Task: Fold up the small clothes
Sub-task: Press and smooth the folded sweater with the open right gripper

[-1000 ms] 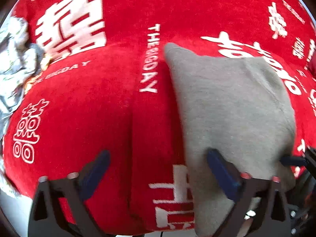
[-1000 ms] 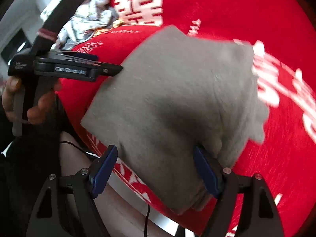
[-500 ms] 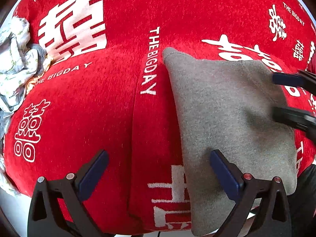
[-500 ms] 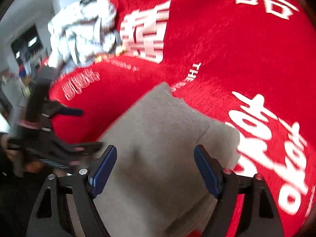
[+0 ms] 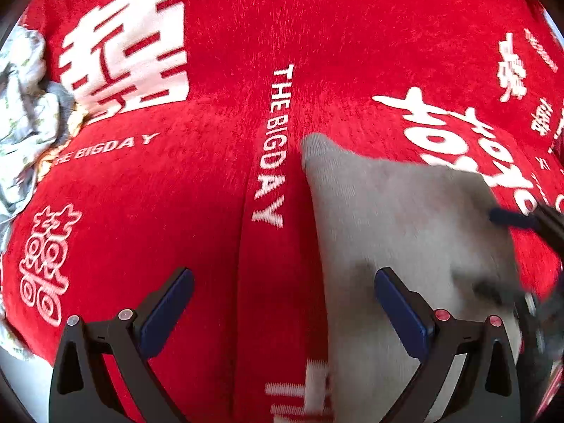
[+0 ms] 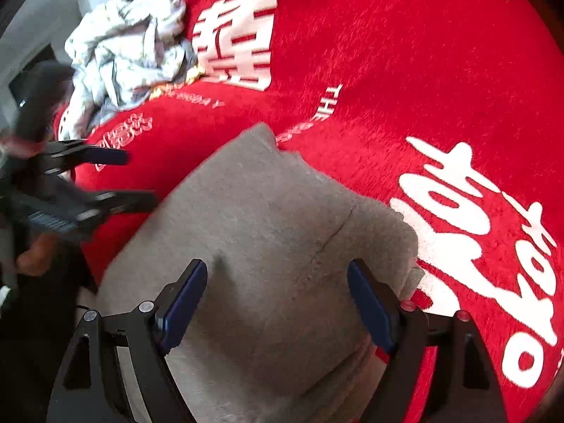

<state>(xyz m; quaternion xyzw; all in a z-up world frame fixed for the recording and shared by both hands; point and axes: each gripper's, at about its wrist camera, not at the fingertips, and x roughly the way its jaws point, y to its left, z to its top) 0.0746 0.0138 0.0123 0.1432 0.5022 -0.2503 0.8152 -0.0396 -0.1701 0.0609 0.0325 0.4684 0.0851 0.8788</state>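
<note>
I see the folded grey knit garment (image 6: 282, 246) lying flat on the red plush cloth with white printed characters and lettering (image 5: 352, 35), near the cloth's front edge. In the right wrist view, my right gripper (image 6: 278, 306) hovers above the garment with its blue-padded jaws spread wide; the pads press on nothing, so this gripper is released and carries nothing. The garment fills the space below and between the jaws, and one pointed corner of it reaches towards the white text line printed on the cloth. In the left wrist view, my left gripper (image 5: 282, 306) is likewise released, jaws wide apart; bare red cloth lies under its left finger, while its right finger stands over the garment's left edge. I cannot tell whether that finger touches the fabric. The garment (image 5: 405, 218) sits just right of the vertical white text in this view, and the right gripper's blurred blue pad enters over its right side. A crumpled pile of pale patterned clothes (image 6: 123, 49) rests at the far left edge of the cloth, well apart from the garment. A hand (image 6: 31, 257) grips the left tool's handle, blurred
</note>
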